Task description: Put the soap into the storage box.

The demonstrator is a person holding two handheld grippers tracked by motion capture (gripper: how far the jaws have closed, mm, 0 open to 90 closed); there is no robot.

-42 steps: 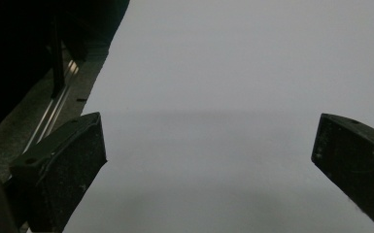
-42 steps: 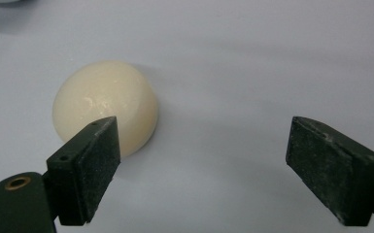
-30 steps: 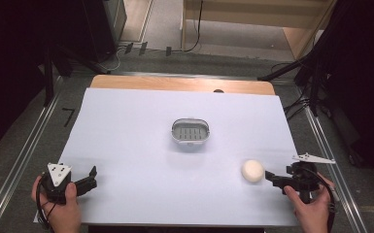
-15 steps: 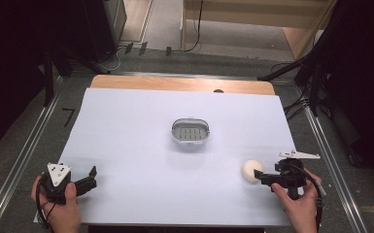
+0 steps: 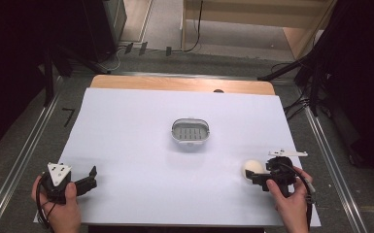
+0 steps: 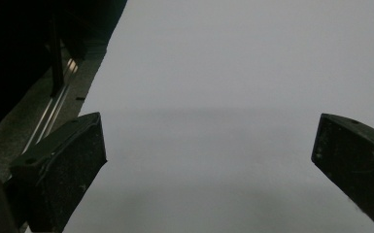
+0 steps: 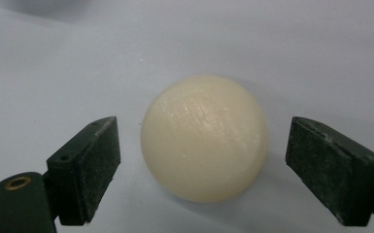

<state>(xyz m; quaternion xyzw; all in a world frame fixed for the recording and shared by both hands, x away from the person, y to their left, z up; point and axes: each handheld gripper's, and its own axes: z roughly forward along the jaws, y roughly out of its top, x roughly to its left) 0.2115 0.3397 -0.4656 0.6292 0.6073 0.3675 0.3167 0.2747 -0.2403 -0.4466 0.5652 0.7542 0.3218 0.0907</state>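
Moved in over the last second — right gripper point(image 5: 256, 175) now up against the smooth cream-white rounded soap bar point(image 5: 252, 168), near the table's right front edge. Jaws spread, one on each side of the bar point(image 7: 205, 137), neither touching it. Left gripper point(image 5: 90, 178) unmoved at the left front corner, jaws wide apart over bare white table sheet point(image 5: 126, 136). Well apart, mid-table — small grey oval slotted soap dish point(image 5: 190, 132).

I work in a lab-like recording space: black curtains point(image 5: 19, 73) around me, cables point(image 5: 194, 29) on the grey floor point(image 5: 150, 19), metal rails point(image 5: 26, 145) flanking my white-covered surface point(image 5: 141, 145).
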